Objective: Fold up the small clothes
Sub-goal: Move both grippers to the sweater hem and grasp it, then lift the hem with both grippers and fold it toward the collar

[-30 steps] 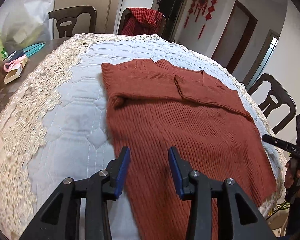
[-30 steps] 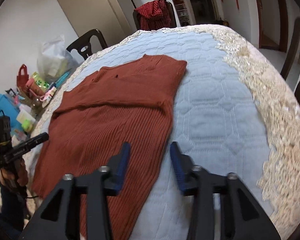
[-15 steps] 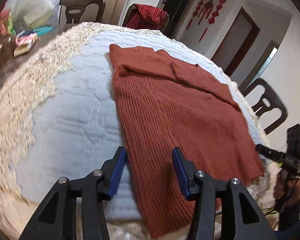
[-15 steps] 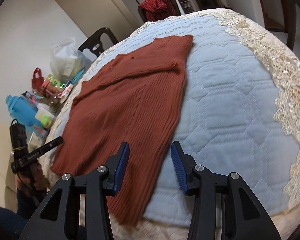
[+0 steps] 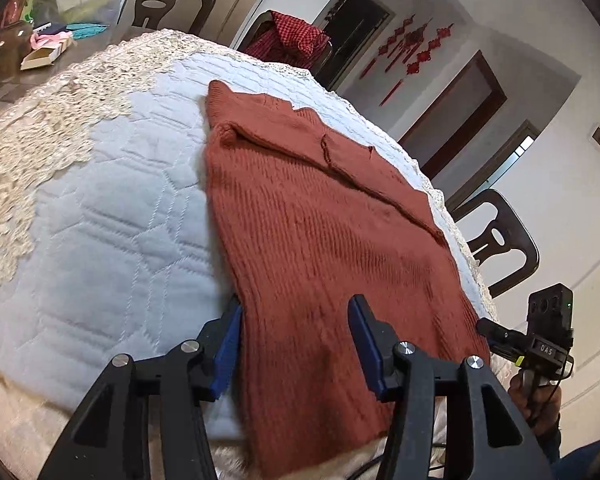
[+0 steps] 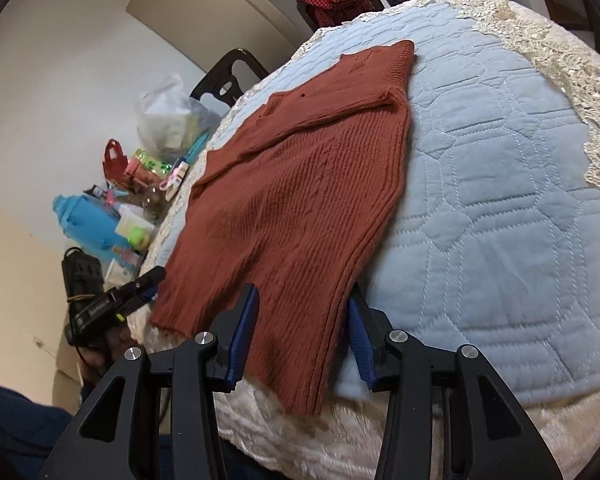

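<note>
A rust-red knitted sweater (image 5: 320,220) lies flat on the pale blue quilted table cover (image 5: 112,216), sleeves folded across its chest; it also shows in the right wrist view (image 6: 300,200). My left gripper (image 5: 294,320) is open, its blue-padded fingers on either side of the sweater's near left hem corner. My right gripper (image 6: 302,316) is open, its fingers on either side of the near right hem corner. The hem hangs slightly over the table's front edge. Each gripper shows in the other's view: the right gripper (image 5: 496,330) and the left gripper (image 6: 144,284).
A lace border (image 6: 572,80) rims the quilt. Dark chairs (image 5: 496,240) stand around the table, one with a red checked cloth (image 5: 296,36). Clutter lies at the left: a plastic bag (image 6: 172,116), a blue bottle (image 6: 88,220), small boxes (image 5: 40,56).
Both grippers have drawn back and dropped toward the table's near edge; each now has the sweater's hem corner between its open fingers. The sweater has not moved.
</note>
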Available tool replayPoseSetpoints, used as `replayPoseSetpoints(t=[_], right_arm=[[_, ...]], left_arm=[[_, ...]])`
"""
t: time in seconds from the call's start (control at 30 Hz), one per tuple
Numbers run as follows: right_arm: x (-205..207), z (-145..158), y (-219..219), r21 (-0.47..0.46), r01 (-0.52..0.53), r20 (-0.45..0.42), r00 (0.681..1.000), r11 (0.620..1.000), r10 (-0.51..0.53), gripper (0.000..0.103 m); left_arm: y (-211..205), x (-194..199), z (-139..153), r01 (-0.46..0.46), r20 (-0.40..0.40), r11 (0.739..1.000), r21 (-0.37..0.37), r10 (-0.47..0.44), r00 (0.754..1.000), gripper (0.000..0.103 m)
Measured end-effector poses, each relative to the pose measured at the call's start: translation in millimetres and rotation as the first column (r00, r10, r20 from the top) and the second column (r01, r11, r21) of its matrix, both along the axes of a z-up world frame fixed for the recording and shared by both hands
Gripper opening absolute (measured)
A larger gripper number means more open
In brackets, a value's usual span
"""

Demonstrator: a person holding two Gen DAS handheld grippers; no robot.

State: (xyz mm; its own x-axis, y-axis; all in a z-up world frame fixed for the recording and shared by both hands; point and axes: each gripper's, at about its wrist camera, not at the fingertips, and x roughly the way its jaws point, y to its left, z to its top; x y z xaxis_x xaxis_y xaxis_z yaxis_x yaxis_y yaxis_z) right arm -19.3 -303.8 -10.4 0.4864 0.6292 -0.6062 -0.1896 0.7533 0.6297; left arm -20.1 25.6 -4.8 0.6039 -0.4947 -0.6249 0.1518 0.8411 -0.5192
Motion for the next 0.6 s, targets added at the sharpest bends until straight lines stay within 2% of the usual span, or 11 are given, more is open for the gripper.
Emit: replayPoseSetpoints(t=[0.17,0.37,0.43,0.47,0.5,0.53,0.6], right_arm=[[-4.4,0.0,3.2,-0.003,-0.015,0.009,1.0,1.0,0.015,0.043],[-4.6,-1.1,4.1,-0.012,-0.009,0.005,1.0,1.0,0.009,0.032],[-0.6,-2.9,7.1,-0.019,-0.01,-0.001,1.0,1.0,0.01,0.019],[0.6,-3.5,8.6,-0.026,-0.009,0.001,1.0,1.0,0.009,0.016],[0.5,-4.0,8.6,-0.029,-0.01,0.002,1.0,1.0,0.01,0.012],[-0.3,-4.0,8.3,-0.03,-0.007,0.003,1.0,1.0,0.007,0.009],[-3.3,-2.7,4.6,-0.018,0.001,0.004,1.0,1.0,-0.001,0.008]], left_arm=[[-1.2,-12.7,-0.6,0.022,0.003,1.0,-0.018,-0.022,1.0,0.054],[-4.7,-17.2,-0.1,0.032,0.008,0.999,-0.014,-0.032,0.999,0.052],[-5.3,-12.3,-0.8,0.029,-0.001,0.999,-0.02,-0.029,1.0,0.037],[-5.3,-10.3,-2.2,0.027,-0.006,0.999,-0.022,-0.027,1.0,0.031],[-5.3,-8.7,-3.9,0.026,-0.014,1.0,-0.018,-0.027,1.0,0.017],[-5.1,-8.2,-5.0,0.024,-0.02,1.0,-0.01,-0.024,1.0,0.009],[-1.0,-10.6,-3.7,0.021,-0.017,1.0,-0.012,-0.022,1.0,0.008]])
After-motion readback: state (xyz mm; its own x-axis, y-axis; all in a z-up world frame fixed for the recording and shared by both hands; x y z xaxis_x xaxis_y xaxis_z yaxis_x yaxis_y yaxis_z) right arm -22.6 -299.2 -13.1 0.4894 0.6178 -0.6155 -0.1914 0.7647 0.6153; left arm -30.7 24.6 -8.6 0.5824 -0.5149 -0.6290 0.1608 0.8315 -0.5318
